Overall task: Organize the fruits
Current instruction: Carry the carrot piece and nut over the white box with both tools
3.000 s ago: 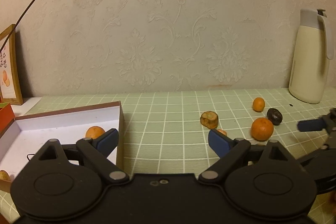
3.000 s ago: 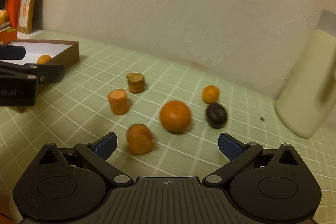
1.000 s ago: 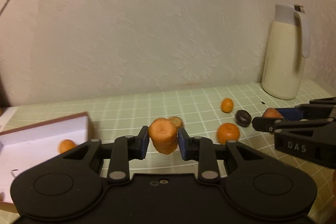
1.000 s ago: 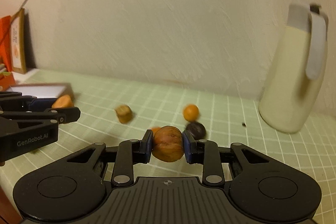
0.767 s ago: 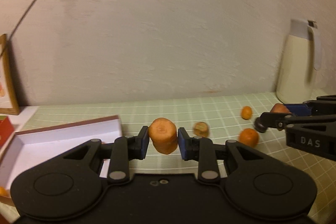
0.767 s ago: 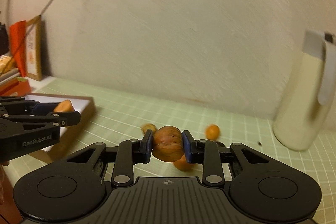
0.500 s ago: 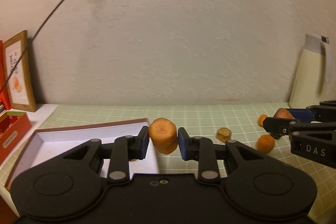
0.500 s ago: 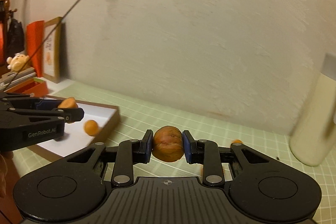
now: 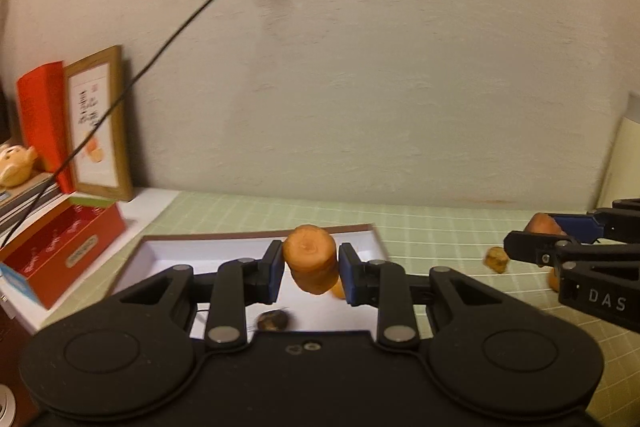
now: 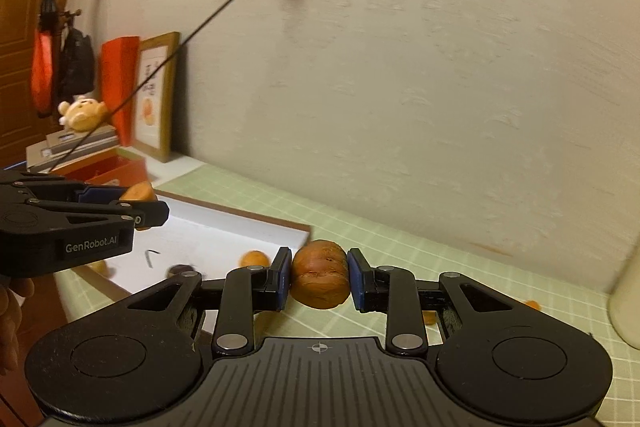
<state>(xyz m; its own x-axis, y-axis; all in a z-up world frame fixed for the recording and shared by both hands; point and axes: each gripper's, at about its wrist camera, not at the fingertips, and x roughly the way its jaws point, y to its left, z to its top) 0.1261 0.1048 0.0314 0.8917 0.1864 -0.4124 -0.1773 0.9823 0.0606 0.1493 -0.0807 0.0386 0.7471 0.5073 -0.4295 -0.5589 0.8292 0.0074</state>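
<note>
My left gripper (image 9: 311, 269) is shut on an orange cylindrical fruit piece (image 9: 310, 259) and holds it above the white box with a brown rim (image 9: 160, 251). The box holds a dark round fruit (image 9: 273, 319) and a small orange fruit (image 9: 338, 289). My right gripper (image 10: 319, 277) is shut on a brown oval fruit (image 10: 320, 274), held in the air just right of the box (image 10: 224, 227). In the right wrist view the box shows an orange fruit (image 10: 254, 259) and a dark one (image 10: 180, 270). The left gripper shows there too (image 10: 138, 205).
A brown fruit piece (image 9: 496, 259) and an orange fruit (image 10: 532, 305) lie on the green checked mat (image 9: 440, 231). A cream jug (image 10: 626, 303) stands at the right. A red box (image 9: 60, 251), a framed picture (image 9: 100, 127) and a hanging black cable (image 9: 160, 59) are at the left.
Both grippers have swung left with their fruit still held. The box has come under the left gripper and near the right one. The loose fruits and jug have slid to the right edge.
</note>
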